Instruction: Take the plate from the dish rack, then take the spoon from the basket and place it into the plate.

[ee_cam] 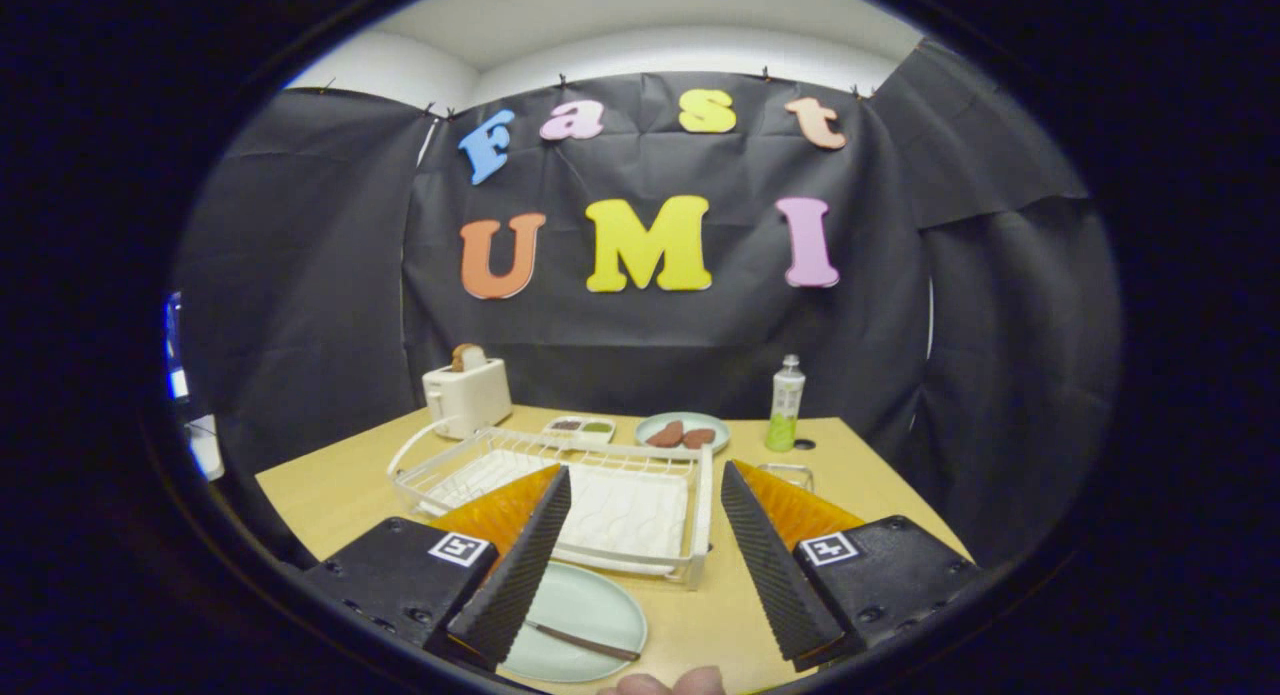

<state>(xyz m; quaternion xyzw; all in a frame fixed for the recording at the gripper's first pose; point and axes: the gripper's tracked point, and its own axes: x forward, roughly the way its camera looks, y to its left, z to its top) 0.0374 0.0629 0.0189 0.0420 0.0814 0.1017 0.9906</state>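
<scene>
1. seemingly near done: plate (590, 610) lies flat on the surface (340, 490), out of the dish rack (560, 495), at 7 o'clock from it.
2. spoon (582, 641) rests on the plate already.
3. claw (640, 555) fingers apart, gripping nothing, plate under the left finger.
4. basket (785, 472) at 3 o'clock of the rack; judged left: pull back.

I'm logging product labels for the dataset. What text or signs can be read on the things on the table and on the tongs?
Bottle label: too small to read.
Square markers on the tongs: coded patterns, no words.
Toaster: no text visible.
The tongs stand open, gripping nothing, the dish rack just ahead of them.
</scene>
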